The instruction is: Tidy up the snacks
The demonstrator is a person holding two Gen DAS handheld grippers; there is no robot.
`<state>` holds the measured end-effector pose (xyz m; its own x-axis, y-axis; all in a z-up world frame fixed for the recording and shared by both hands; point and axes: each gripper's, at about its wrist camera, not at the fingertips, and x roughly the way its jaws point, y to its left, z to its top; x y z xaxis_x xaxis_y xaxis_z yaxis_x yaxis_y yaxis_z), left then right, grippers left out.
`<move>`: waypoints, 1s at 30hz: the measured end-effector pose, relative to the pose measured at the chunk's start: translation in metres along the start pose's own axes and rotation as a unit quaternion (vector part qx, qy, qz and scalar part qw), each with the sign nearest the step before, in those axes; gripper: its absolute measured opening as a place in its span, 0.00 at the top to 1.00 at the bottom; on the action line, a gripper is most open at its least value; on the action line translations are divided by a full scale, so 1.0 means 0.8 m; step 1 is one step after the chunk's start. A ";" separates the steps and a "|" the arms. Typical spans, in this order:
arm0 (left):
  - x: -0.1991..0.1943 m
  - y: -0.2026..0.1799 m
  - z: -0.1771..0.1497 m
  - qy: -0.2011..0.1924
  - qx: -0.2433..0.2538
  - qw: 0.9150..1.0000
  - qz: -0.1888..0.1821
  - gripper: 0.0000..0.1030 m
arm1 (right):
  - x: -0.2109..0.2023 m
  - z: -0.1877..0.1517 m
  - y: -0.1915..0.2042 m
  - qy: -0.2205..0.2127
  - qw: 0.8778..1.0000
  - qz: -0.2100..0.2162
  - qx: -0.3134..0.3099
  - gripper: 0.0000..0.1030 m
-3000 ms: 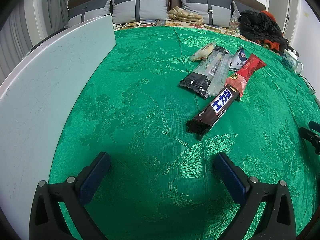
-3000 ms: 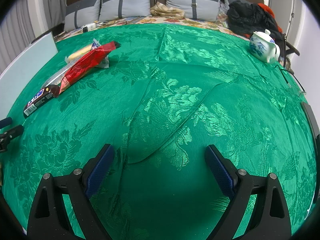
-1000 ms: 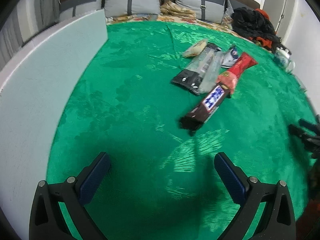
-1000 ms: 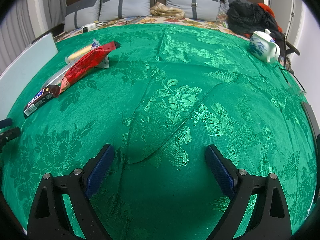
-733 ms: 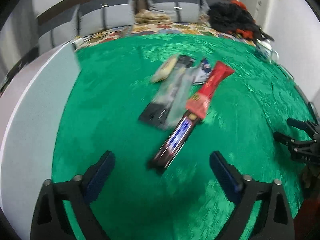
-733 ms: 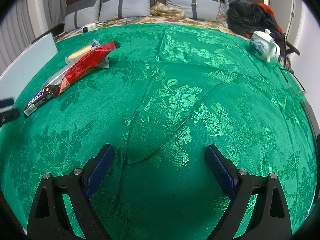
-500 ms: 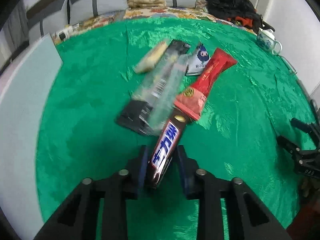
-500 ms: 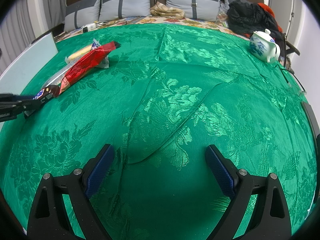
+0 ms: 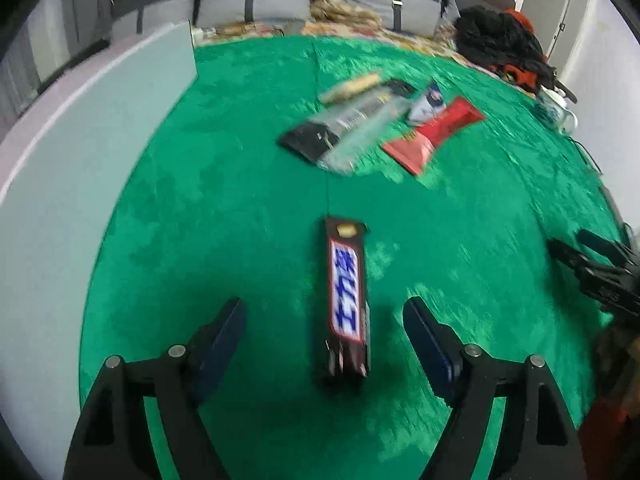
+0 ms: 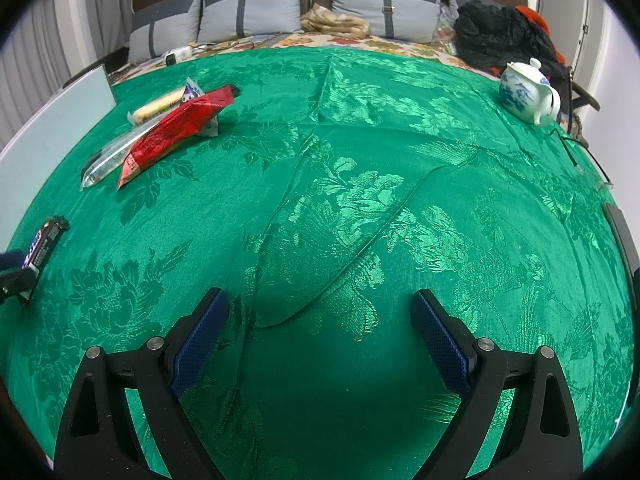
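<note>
lying lengthwise between the parted blue pads of the left gripper [image 9: 324, 332], whose jaws have just been opening and touch nothing, a dark brown chocolate bar [image 9: 347, 296] with a white-and-blue label rests on the green patterned cloth [image 9: 224, 208], well apart from the blurred pile of other snacks [image 9: 360, 124] and the red packet [image 9: 434, 134] farther up. in the right wrist view, the right gripper [image 10: 320, 344] hangs with its jaws wide apart over bare cloth, the bar at the far left edge and a blue-and-white teapot [image 10: 528, 92] at upper right.
</note>
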<state>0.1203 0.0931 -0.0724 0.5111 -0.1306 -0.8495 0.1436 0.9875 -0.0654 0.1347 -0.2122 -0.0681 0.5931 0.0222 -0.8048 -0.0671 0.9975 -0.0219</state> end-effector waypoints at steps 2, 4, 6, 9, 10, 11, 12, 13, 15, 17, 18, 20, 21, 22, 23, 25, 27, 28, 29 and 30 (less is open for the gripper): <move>0.014 0.000 0.006 0.007 0.002 1.000 0.022 0.22 | 0.000 0.000 0.000 0.000 1.000 0.000 0.000 0.08; 0.019 0.000 0.007 -0.010 0.011 0.999 0.041 0.15 | 0.000 0.000 0.000 0.000 1.000 0.000 0.000 0.08; 0.021 0.005 0.007 -0.016 -0.002 0.999 0.042 0.10 | 0.000 0.000 0.000 0.000 1.000 0.000 0.000 0.08; 0.024 0.008 0.005 -0.024 -0.009 0.998 0.051 0.04 | 0.000 0.000 0.000 0.000 1.000 0.000 0.000 0.08; 0.025 0.009 0.005 -0.025 -0.011 0.998 0.052 0.03 | 0.000 0.000 0.000 0.000 1.000 0.000 0.000 0.08; 0.025 0.010 0.005 -0.025 -0.013 0.998 0.053 0.02 | 0.000 0.000 0.000 0.000 1.000 0.000 0.000 0.08; 0.026 0.011 0.005 -0.024 -0.013 0.998 0.054 0.01 | 0.000 0.000 0.000 0.000 1.000 0.000 0.000 0.08; 0.027 0.011 0.005 -0.024 -0.014 0.998 0.054 0.00 | 0.000 0.000 0.000 0.000 1.000 0.000 0.000 0.08; 0.026 0.011 0.005 -0.025 -0.015 0.998 0.053 0.00 | 0.000 0.000 0.000 0.000 1.000 0.000 0.000 0.08; 0.026 0.010 0.005 -0.026 -0.015 0.998 0.052 0.00 | 0.000 0.000 0.000 0.000 1.000 0.000 0.000 0.08; 0.026 0.010 0.005 -0.027 -0.015 0.998 0.052 0.00 | 0.000 0.000 0.000 0.000 1.000 0.000 0.000 0.08; 0.026 0.009 0.005 -0.028 -0.015 0.998 0.053 0.00 | 0.000 0.000 0.000 0.000 1.000 0.000 0.000 0.08; 0.026 0.009 0.005 -0.029 -0.016 0.998 0.053 0.00 | 0.000 0.001 0.000 0.000 1.000 0.000 0.000 0.08; 0.026 0.009 0.005 -0.030 -0.016 0.998 0.053 0.00 | 0.000 0.000 0.000 0.000 1.000 0.000 0.000 0.08; 0.026 0.009 0.005 -0.031 -0.016 0.998 0.053 0.00 | 0.000 0.000 0.000 0.000 1.000 0.000 0.000 0.08; 0.026 0.009 0.004 -0.032 -0.017 0.998 0.053 0.00 | 0.000 0.000 0.000 0.000 1.000 0.000 0.000 0.08; 0.026 0.009 0.004 -0.033 -0.018 0.998 0.053 0.00 | 0.000 0.001 0.000 0.000 1.000 0.000 0.000 0.08; 0.027 0.009 0.004 -0.033 -0.018 0.998 0.053 0.00 | 0.000 0.000 0.000 0.000 1.000 0.000 0.000 0.08; 0.026 0.009 0.003 -0.034 -0.018 0.998 0.053 0.00 | 0.000 0.000 0.000 0.000 1.000 0.000 0.000 0.08; 0.026 0.009 0.003 -0.034 -0.019 0.998 0.053 0.00 | 0.000 0.000 0.000 0.000 1.000 0.000 0.000 0.08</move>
<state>0.1339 0.0975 -0.0890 0.5780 -0.0300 -0.8155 0.0549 0.9985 0.0022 0.1351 -0.2123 -0.0679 0.5928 0.0227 -0.8050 -0.0670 0.9975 -0.0211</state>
